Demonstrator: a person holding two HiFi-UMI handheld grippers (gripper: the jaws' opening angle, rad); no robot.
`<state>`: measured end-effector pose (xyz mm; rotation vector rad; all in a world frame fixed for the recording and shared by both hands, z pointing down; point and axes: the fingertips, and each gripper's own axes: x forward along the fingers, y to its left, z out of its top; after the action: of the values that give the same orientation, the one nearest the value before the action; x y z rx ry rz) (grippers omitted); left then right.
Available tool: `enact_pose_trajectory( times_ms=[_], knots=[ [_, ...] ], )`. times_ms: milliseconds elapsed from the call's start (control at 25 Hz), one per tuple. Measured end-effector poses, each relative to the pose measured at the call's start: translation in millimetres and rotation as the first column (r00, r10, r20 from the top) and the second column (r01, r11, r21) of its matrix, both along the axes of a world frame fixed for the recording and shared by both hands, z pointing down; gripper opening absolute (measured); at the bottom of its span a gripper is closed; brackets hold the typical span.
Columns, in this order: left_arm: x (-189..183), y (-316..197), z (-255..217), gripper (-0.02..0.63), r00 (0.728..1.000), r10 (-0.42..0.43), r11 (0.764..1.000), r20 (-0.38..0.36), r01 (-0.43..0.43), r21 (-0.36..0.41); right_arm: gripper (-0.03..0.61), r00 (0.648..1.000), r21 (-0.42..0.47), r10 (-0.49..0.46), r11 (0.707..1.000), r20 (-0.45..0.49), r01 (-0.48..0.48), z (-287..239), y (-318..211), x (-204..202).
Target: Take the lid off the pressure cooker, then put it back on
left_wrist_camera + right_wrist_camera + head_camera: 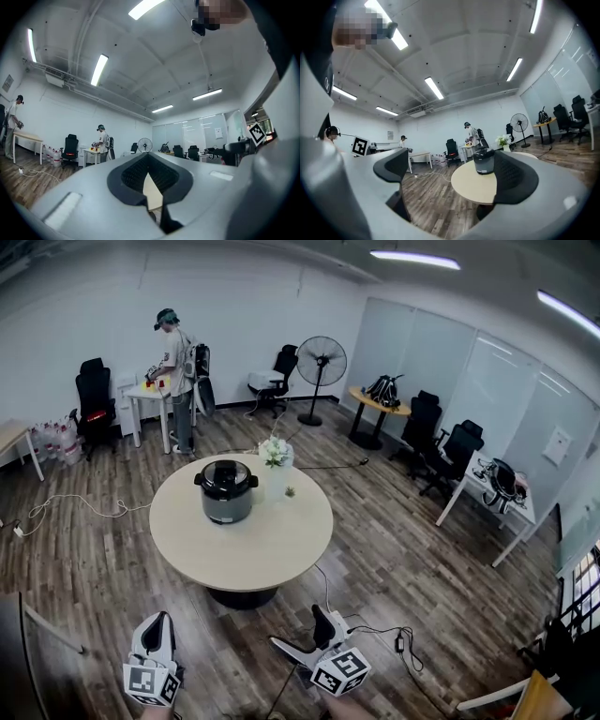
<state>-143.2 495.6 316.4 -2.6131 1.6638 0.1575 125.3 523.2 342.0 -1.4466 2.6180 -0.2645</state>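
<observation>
While both grippers hang low and well short of the table (253, 554), the cooker (226, 498) stands on the far-left part of the tabletop with its lid (226, 474) on, so the risks lie in the approach and the first grasp. The left gripper (161, 618) has its jaws clenched on nothing. The right gripper (300, 632) has its jaws spread wide and empty, with the cooker showing far beyond them. A cable (375, 629) trails over the floor between the person and the table and could catch a foot on the way in. A vase (275, 465) stands just beside the cooker, and a wide reach from the right could tip it. The lid probably needs a twist to unlock; if the left gripper does not open and brace a side handle, the whole cooker may turn or slide on the smooth top. A grasp off the lid's centre could let it tilt and slip, and a crooked return could leave it unseated.
</observation>
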Motion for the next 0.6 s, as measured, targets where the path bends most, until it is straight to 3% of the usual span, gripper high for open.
enact_pose_trajectory(
  times_ms=[120,160,200,320,600],
  knots=[
    [17.7,-5.4,4.6,0.003,0.997,0.074,0.997,0.018,-0.074,0.013,0.566,1.0,-0.005,-0.006,1.0,-0.009,0.006,1.3,-7.4,8.9],
    [27.7,-10.1,9.1,0.217,0.994,0.108,0.994,0.033,-0.108,0.004,0.566,1.0,-0.004,-0.008,1.0,-0.012,0.008,1.6,-10.0,11.9],
    [36.2,-15.4,15.1,0.58,0.991,0.128,0.992,0.043,-0.127,-0.016,0.566,1.0,-0.003,-0.009,1.0,-0.013,0.009,1.4,-12.5,15.1],
    [48.2,-23.8,25.7,0.589,0.99,0.13,0.99,0.061,-0.126,-0.055,0.566,1.0,0.003,-0.013,1.0,-0.011,0.013,-0.6,-20.6,24.8],
    [67.1,-48.8,36.2,0.589,0.989,0.095,0.994,0.11,-0.088,-0.067,0.566,0.998,0.026,-0.057,0.998,0.004,0.057,0.6,-56.1,47.0]
  ],
)
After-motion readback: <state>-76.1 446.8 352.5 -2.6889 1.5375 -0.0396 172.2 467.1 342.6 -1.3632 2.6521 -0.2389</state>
